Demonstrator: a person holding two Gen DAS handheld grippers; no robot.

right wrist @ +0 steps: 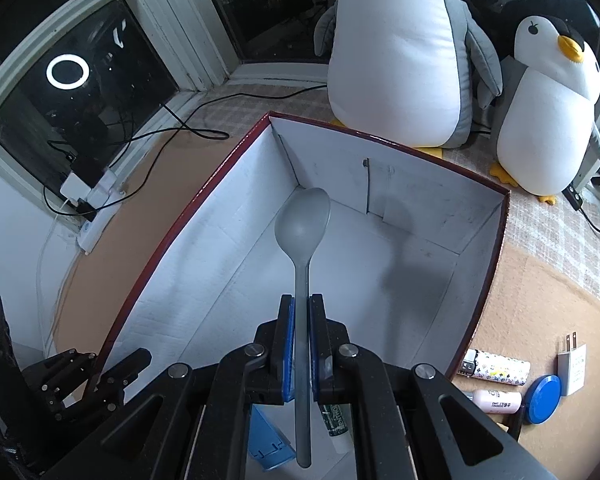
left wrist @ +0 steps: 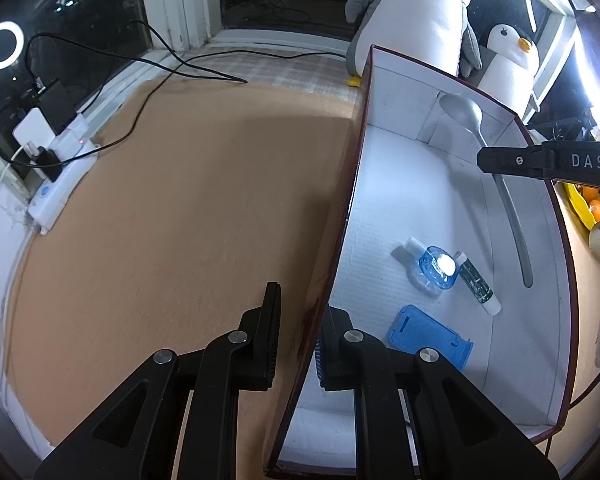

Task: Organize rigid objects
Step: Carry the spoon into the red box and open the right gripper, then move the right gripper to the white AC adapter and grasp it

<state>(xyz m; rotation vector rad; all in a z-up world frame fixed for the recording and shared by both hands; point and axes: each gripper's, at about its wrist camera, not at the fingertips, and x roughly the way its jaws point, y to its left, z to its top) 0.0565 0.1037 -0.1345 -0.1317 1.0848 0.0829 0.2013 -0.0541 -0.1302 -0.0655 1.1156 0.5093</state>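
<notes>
A white box with a dark red rim (left wrist: 356,168) (right wrist: 188,208) stands on the tan mat. My right gripper (right wrist: 300,308) is shut on a grey spoon (right wrist: 302,232) and holds it over the box; the spoon also shows in the left wrist view (left wrist: 460,110). My left gripper (left wrist: 300,320) straddles the box's left wall, jaws apart, one finger on each side. Inside the box lie a blue bottle (left wrist: 436,266), a green tube (left wrist: 478,282) and a blue flat holder (left wrist: 428,336).
Two penguin plush toys (right wrist: 396,52) (right wrist: 548,120) stand behind the box. A lighter (right wrist: 496,368), a small pink bottle (right wrist: 496,400), a blue round lid (right wrist: 544,398) and a white plug (right wrist: 572,364) lie right of the box. A power strip with cables (left wrist: 60,184) lies at the left.
</notes>
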